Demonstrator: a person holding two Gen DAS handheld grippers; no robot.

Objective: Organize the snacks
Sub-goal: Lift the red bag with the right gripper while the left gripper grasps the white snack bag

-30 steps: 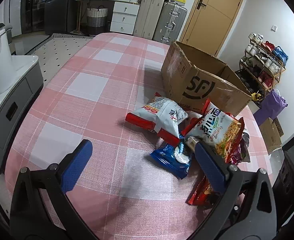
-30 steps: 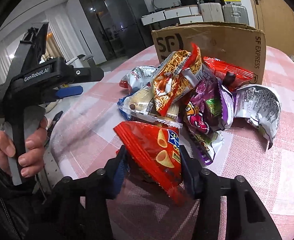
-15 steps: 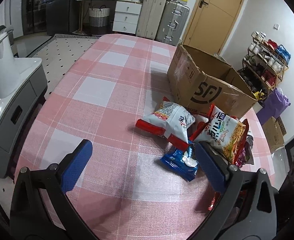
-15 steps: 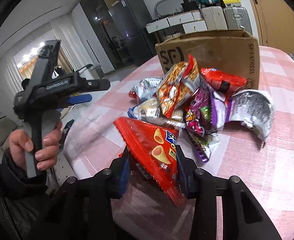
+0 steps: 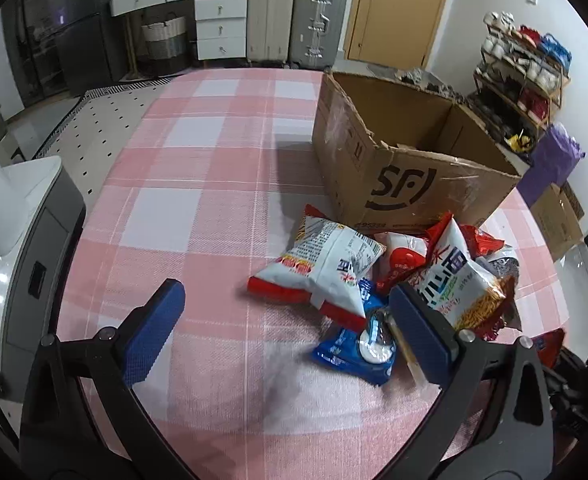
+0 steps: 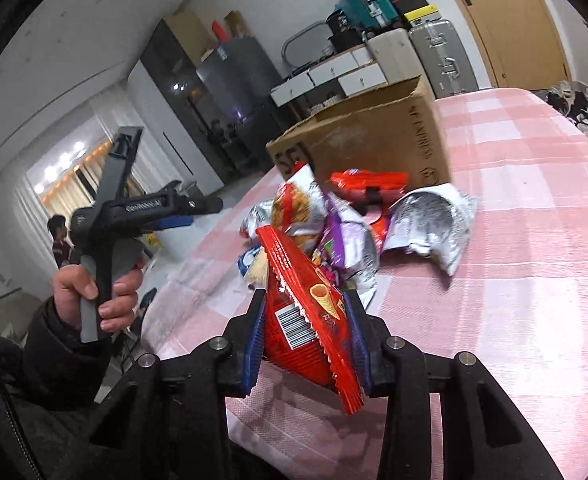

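Observation:
My right gripper is shut on a red snack bag with cone pictures and holds it lifted above the pink checked table. A pile of snack bags lies beyond it, in front of an open SF cardboard box. My left gripper is open and empty above the table, left of the pile. In the left wrist view the pile shows a white-and-red bag, a blue cookie pack and a noodle snack bag, with the box behind.
The left gripper and the hand holding it show at the left of the right wrist view. A crumpled silver bag lies right of the pile. A grey cabinet stands beside the table's left edge. Suitcases and a door stand far behind.
My right gripper has lifted the red bag up and back from the pile and tilted it. My left gripper has risen and drawn back, staying open.

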